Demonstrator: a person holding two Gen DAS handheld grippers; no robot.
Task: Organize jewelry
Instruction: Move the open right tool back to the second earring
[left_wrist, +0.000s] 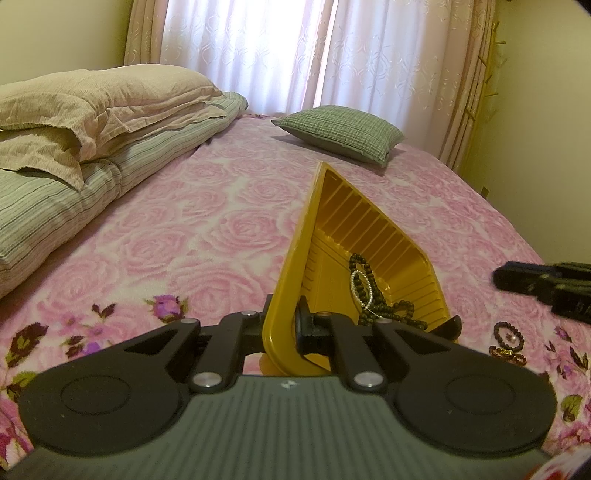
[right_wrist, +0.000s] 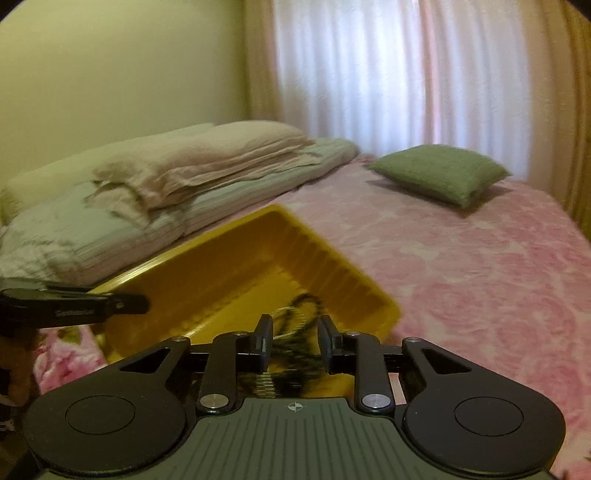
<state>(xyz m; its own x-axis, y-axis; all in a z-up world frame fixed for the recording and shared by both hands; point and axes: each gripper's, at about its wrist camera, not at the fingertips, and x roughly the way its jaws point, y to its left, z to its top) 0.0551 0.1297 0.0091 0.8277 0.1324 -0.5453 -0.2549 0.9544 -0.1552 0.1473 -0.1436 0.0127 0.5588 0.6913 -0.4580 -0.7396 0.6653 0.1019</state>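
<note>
One yellow tray sits tilted on the pink rose bedspread, its near rim pinched by the left hand-held gripper, jaws closed on the wall. Inside the tray: one dark bead strand and one white pearl loop, tangled together. Two more bead bracelets lie on the bedspread just right of the tray. The right hand-held gripper hovers over the tray, jaws narrowly parted, nothing pressed between them. One green pillow lies beyond.
</note>
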